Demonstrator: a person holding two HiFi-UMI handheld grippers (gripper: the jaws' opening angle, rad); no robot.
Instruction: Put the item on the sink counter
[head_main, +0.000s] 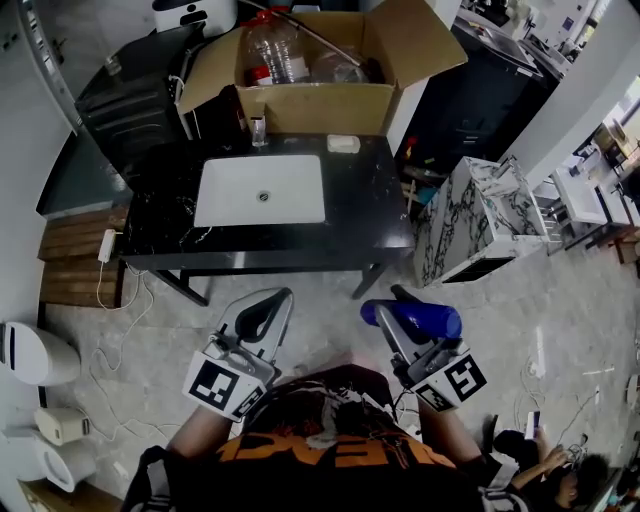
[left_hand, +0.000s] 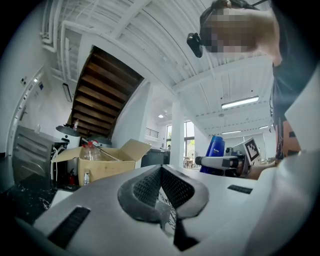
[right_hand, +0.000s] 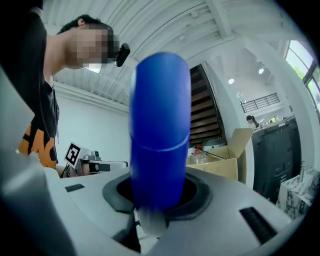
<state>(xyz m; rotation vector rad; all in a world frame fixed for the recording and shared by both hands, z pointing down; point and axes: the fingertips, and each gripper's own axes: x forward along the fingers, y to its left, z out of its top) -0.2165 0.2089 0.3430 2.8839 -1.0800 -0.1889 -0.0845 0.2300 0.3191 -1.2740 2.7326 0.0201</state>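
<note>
Bottle, blue (right_hand: 159, 130), is in my right claw (right_hand: 157, 197), jaws clenched on it near one end. Most of its length sticks out beyond the pads. In the head view it hangs over the tiled floor (head_main: 300, 290), well apart from the black desk (head_main: 365, 205) with the sink.

Left claw (head_main: 278, 297): jaws together, nothing between them, held beside the right one.

Risks, as I judge them:
- The grip is far toward one end, so the long free part may lever in the pads and the bottle could rotate or slide out. It would land on the floor, not the desk.
- The white basin (head_main: 262, 190) takes up the middle of the desk. Bare top remains mostly to its right, so a release too far left would put the bottle in the basin.
- At the back edge, the cardboard box (head_main: 310, 105) and a small pale block (head_main: 343, 144) crowd the space. A tall, narrow bottle set there, or near the front rim, could tip.

Writing:
- White print on the bottle shows in the left gripper view, too small for me to read.
- Orange lettering on the operator's shirt is not legible.
- The cube markers are patterns only.
</note>
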